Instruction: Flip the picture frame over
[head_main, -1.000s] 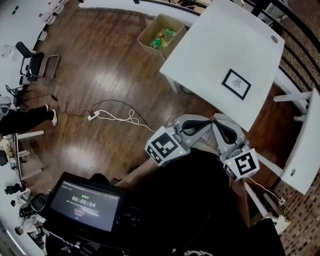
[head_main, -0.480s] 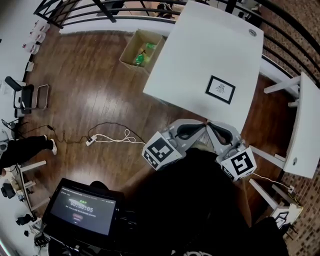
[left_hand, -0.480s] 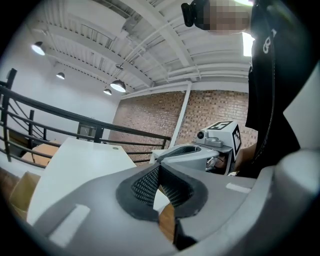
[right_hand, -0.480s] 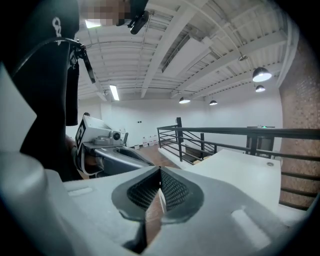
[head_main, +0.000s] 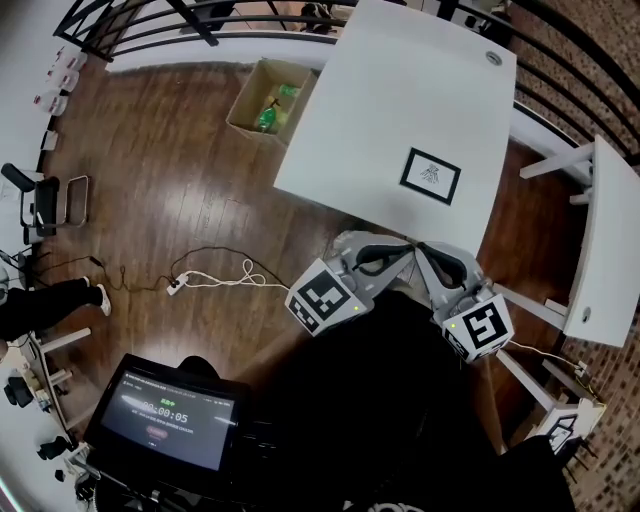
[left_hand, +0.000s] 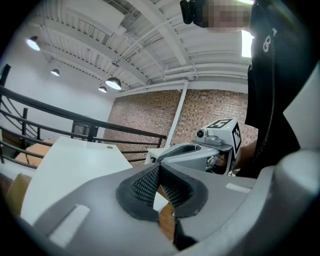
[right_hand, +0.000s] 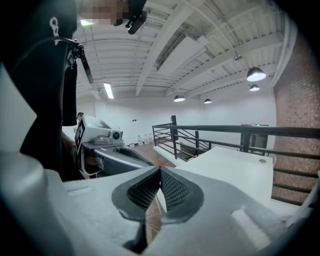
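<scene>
Head view: picture frame (head_main: 431, 176) lies flat on the white table (head_main: 380, 100), toward its near right part, black border w/ a small print showing, so it looks face-up, i.e. not flipped yet. Left gripper (head_main: 398, 250) and right gripper (head_main: 430, 252) sit side by side close to the person's body, tips angled toward each other just off the table's near edge and apart from the frame; neither touches it. Cardboard box (head_main: 262, 100) sits on the wood floor at the far left of the table, a white cable (head_main: 215, 275) trails over the floor at left, a dark screen (head_main: 170, 410) is near left, and a 2nd table (head_main: 605, 250) is at right. Left gripper view: jaws together, mesh pads (left_hand: 145, 182) meeting w/ nothing btwn them; the other gripper shows just to the right, table top to the left, no frame in sight. Right gripper view: same story, pads (right_hand: 172, 190) pressed together and empty, the other gripper to the left, table and railing (right_hand: 215, 131) ahead, frame not visible. Progress, as a judgement: nothing of the flip is done. Left to do: reach over the table to the frame, open the jaws, catch an edge, lift, turn it over, set it back down.
</scene>
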